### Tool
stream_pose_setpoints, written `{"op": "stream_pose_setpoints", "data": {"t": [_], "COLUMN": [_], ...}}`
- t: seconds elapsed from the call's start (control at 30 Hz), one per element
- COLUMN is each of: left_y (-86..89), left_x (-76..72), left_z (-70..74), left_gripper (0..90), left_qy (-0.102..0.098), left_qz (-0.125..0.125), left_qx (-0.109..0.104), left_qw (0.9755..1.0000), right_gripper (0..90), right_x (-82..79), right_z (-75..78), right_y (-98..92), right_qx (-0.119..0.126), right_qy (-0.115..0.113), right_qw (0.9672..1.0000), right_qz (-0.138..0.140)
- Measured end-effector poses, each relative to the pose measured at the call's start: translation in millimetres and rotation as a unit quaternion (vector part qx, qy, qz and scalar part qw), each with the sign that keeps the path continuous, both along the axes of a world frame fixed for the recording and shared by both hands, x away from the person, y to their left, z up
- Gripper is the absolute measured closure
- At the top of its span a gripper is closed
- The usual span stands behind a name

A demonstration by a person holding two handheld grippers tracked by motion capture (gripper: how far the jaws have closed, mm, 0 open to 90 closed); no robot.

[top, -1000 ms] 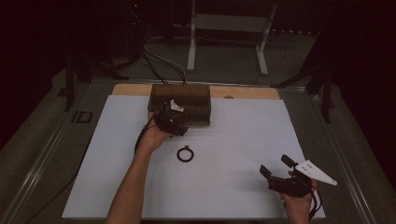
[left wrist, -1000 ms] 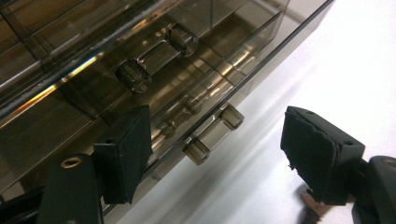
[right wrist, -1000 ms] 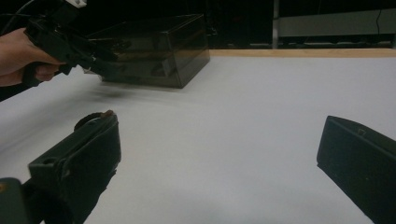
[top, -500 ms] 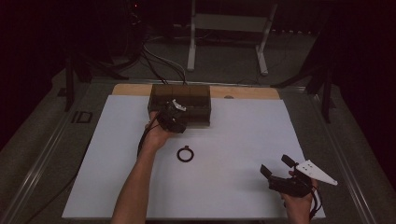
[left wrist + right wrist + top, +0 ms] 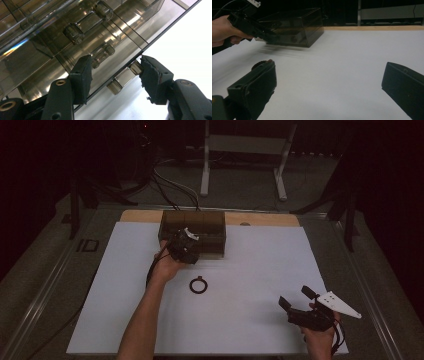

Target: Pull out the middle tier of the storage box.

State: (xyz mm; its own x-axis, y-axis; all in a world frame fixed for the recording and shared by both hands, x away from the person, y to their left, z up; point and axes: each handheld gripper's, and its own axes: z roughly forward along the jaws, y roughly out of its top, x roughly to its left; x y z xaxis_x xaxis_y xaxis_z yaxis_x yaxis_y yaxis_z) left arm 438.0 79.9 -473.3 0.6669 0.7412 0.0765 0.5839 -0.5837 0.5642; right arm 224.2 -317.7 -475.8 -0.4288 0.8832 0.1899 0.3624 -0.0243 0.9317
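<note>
A smoky see-through drawer box (image 5: 205, 227) stands at the far edge of the white mat. My left gripper (image 5: 187, 239) is at its front face. In the left gripper view, a clear bar handle (image 5: 124, 77) of a lower drawer lies between the pads of my left gripper (image 5: 115, 72). The jaws have just been closing. The right pad (image 5: 152, 77) presses on the handle's end and the left pad (image 5: 81, 77) sits at the other end. My right gripper (image 5: 297, 300) rests low at the near right, jaws open and holding nothing (image 5: 329, 85).
A black ring (image 5: 198, 285) lies flat on the mat (image 5: 250, 270), just near of the left hand. The box (image 5: 294, 27) and the left gripper (image 5: 249, 23) also appear far off in the right gripper view. A stand's legs (image 5: 240, 165) rise beyond the table.
</note>
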Motion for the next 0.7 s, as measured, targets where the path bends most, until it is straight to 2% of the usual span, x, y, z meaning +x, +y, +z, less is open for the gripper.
{"op": "stream_pose_setpoints", "data": {"t": [0.7], "left_y": [-2.3], "left_x": [-7.9], "left_z": [1.1], "left_gripper": [49.9], "left_qy": [0.003], "left_qz": [-0.011], "left_qx": [0.003], "left_qw": [0.9999], "right_gripper": [0.0], "right_x": [-0.2], "right_z": [0.2], "right_y": [0.1], "right_qx": [0.001], "right_qy": [0.0], "right_qw": [1.0], "right_qz": [0.0]}}
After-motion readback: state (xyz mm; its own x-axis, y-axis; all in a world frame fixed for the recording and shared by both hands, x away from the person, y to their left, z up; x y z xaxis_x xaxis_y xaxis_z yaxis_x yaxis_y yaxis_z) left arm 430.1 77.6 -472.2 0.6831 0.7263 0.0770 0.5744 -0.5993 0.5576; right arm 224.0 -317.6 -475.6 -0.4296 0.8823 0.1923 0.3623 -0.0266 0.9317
